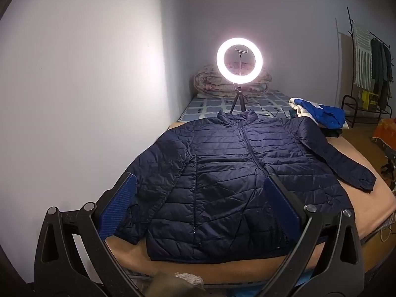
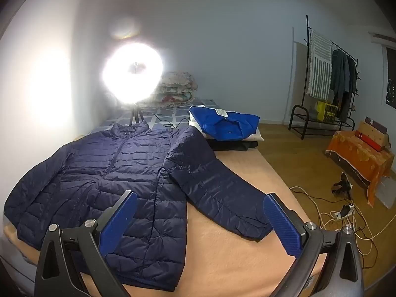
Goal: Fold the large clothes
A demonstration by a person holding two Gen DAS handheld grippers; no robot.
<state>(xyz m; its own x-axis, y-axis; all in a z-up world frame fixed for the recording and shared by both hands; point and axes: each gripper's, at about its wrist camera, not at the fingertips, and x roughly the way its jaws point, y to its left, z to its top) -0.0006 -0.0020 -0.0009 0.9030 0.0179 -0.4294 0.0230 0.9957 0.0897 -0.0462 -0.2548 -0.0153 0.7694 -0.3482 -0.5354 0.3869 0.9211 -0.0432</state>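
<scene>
A navy quilted puffer jacket (image 1: 222,163) lies spread flat, front up and zipped, on the bed (image 2: 222,255), collar toward the far end and hem near the near edge. One sleeve runs along the wall-side edge; the other sleeve (image 2: 217,193) angles out toward the bed's open side, its cuff resting on the bare tan cover.

The left tongs (image 1: 200,198) stand wide with nothing between them, hovering above the hem on the wall side. The right tongs (image 2: 200,220) are likewise wide and empty, framing the outstretched sleeve's cuff and the jacket's side seam.

The jacket looks light, soft and puffy, with a slick shell that will likely slide on the cover and spring back when folded. Thin edges should pinch best: the cuff, the hem corners, the shoulder seams. Folding has not begun; taking the loose sleeve by its cuff seems the natural start.

Beyond the collar stand a lit ring light (image 1: 239,60) on a tripod and a folded quilt (image 2: 177,86); glare hides detail there. A blue garment (image 2: 222,123), possibly already folded, lies on a pile near the far corner.
</scene>
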